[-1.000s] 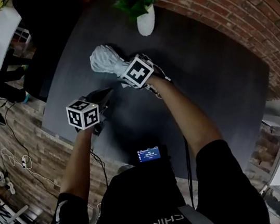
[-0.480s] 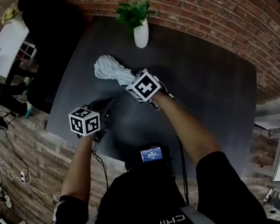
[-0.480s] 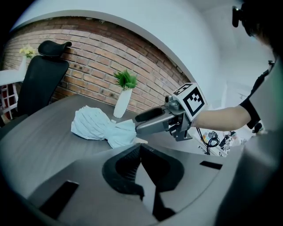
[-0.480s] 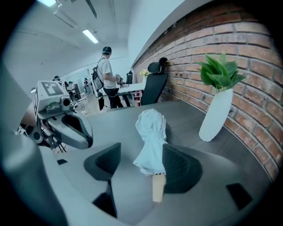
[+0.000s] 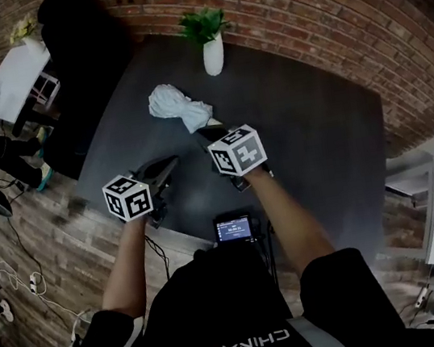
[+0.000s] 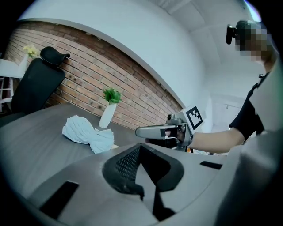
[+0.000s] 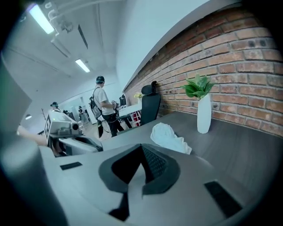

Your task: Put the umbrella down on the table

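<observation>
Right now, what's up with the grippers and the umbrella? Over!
Left gripper shut, empty. Right gripper shut, empty. White umbrella lying on the table, apart from both. Vase stands behind it, clear.

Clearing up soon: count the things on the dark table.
2: the umbrella lies near the middle; the vase stands at the far edge by the brick wall. More may be hidden.

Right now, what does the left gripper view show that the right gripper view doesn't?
Only the left gripper view: the right gripper, jaws just closed on nothing, and the person's forearm. Only the right gripper view: the left gripper, ceiling lights and a standing person in the background. Both: the white umbrella lying on the dark table, the vase with a plant, and the brick wall.
</observation>
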`<action>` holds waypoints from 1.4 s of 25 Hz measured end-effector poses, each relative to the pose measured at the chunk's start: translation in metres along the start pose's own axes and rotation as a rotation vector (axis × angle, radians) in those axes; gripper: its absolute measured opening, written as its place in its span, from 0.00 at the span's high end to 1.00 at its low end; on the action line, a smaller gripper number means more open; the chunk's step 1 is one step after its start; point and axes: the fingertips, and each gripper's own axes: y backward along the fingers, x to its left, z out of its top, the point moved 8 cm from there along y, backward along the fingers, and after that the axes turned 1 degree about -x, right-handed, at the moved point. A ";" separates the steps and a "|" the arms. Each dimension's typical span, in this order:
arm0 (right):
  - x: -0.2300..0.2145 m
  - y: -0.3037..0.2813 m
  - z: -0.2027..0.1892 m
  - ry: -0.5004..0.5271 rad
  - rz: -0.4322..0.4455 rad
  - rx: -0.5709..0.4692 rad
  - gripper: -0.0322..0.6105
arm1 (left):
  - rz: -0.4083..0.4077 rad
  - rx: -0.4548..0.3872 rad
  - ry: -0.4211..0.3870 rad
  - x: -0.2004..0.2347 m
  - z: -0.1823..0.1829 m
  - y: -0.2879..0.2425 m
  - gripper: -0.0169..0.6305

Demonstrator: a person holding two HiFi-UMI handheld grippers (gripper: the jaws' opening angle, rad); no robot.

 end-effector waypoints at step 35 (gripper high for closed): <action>0.099 0.160 -0.148 0.031 -0.003 0.059 0.94 | -0.009 0.051 -0.016 -0.182 -0.123 0.052 0.97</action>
